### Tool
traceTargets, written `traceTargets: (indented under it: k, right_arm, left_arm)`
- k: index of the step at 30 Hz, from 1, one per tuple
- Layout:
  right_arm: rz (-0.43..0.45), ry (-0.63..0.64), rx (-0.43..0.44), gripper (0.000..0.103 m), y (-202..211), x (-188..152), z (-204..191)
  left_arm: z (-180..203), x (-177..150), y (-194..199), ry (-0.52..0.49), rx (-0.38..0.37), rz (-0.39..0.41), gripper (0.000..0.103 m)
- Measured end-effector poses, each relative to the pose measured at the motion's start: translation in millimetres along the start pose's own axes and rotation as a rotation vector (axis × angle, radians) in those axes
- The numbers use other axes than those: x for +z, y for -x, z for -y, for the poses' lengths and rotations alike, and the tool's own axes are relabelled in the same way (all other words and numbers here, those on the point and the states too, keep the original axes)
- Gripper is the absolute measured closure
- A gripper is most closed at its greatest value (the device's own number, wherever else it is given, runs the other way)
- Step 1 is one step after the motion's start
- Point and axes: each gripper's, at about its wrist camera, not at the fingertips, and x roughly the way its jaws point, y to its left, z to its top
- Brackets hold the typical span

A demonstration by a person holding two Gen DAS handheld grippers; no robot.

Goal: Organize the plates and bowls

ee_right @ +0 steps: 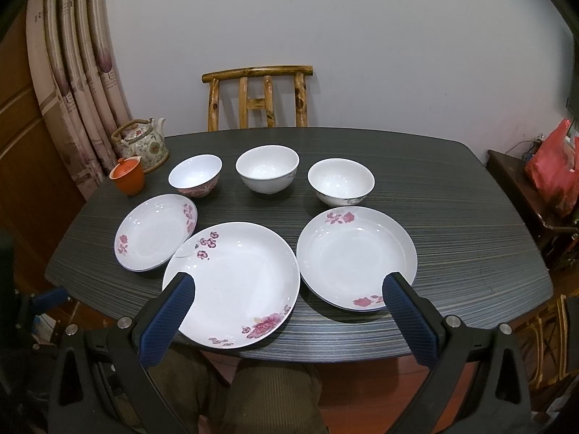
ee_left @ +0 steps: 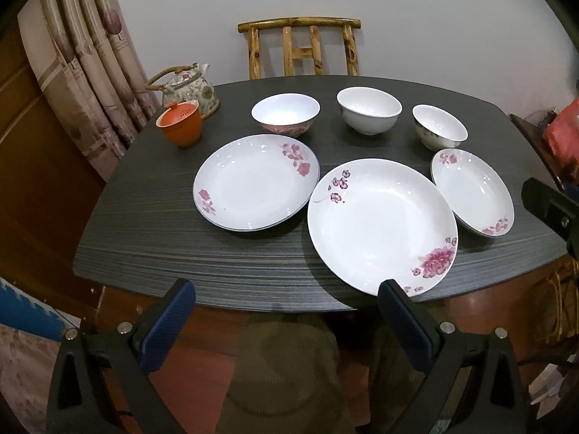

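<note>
Both tools, left and right, gape empty; stack smaller plates onto the large plate, gripping rims squarely.

A plain pale wall is being seen behind the dark, striped surface. A bamboo chair is being kept against the far edge of the surface. A patterned curtain is being hung at the left, beside brown wooden panelling. A reddish-brown floor is being shown below. A dark side cabinet carrying a red plastic bag is being seen at the right. The room is being lit evenly.
</note>
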Motion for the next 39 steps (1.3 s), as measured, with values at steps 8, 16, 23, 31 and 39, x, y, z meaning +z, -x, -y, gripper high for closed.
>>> traceTargets:
  k: [8, 16, 23, 31, 39]
  right_arm:
    - [-0.006, -0.003, 0.005, 0.000, -0.7, -0.7, 0.7]
    - [-0.012, -0.007, 0.003, 0.000, 0.1, -1.4, 0.7]
    - [-0.017, -0.004, 0.004, 0.000, -1.3, 0.5, 2.4]
    - [-0.020, -0.002, 0.006, 0.000, -2.5, 1.2, 1.3]
    - [-0.025, 0.000, 0.012, 0.000, -4.8, 2.3, 2.0]
  left_arm:
    - [2.2, 1.4, 1.3, -0.009, 0.015, 0.001, 0.000]
    - [0.5, 3.0, 2.4, -0.002, 0.041, 0.004, 0.000]
    - [-1.3, 3.9, 1.3, 0.008, 0.039, -0.004, 0.000]
    - [-4.2, 5.6, 0.1, 0.021, 0.042, -0.009, 0.000]
    - [-8.9, 7.3, -1.2, 0.039, 0.037, -0.014, 0.000]
